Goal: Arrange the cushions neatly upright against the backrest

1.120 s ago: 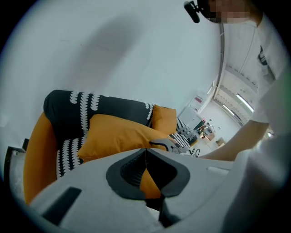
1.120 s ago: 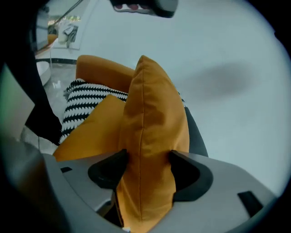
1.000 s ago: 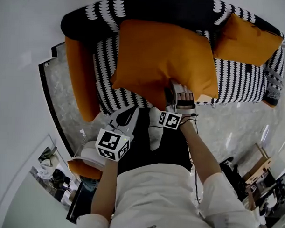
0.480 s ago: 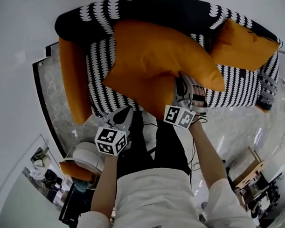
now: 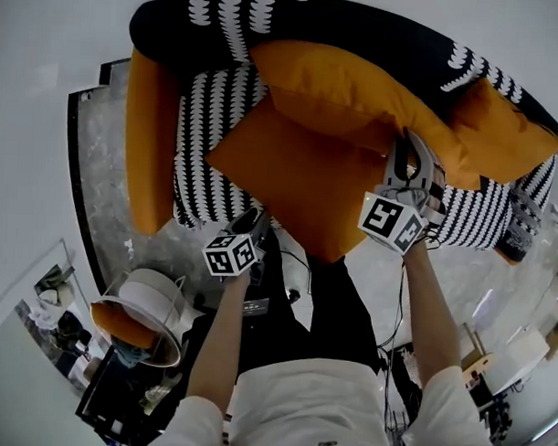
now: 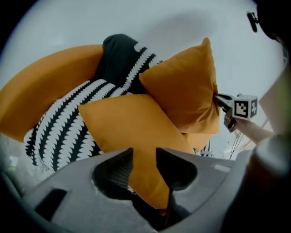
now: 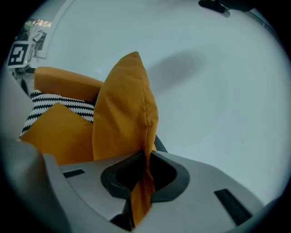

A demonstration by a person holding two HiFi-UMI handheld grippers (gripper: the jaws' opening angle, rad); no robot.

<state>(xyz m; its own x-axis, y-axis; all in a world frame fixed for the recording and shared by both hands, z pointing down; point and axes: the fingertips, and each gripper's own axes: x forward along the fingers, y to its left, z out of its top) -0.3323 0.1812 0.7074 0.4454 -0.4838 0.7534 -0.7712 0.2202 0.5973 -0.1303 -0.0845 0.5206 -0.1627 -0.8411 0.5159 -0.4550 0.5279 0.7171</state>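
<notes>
While on sofa (image 5: 204, 151), cushion (image 7: 122, 113) in gripper (image 7: 145, 158)

Three plain orange cushions are on the sofa. The flat cushion (image 5: 290, 177) lies on the seat, one corner over the front edge. The raised cushion (image 5: 357, 92) stands tilted before the backrest (image 5: 176, 31), its edge pinched in the right gripper (image 5: 405, 158). The third cushion (image 5: 506, 134) leans at the right end.

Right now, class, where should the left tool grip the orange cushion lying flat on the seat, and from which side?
Its near corner, from the front of the sofa. That corner of the flat cushion points at the left tool, whose jaws have just been opening with it between them, unpinched; it is thin there, while the middle looks too plump.
</notes>
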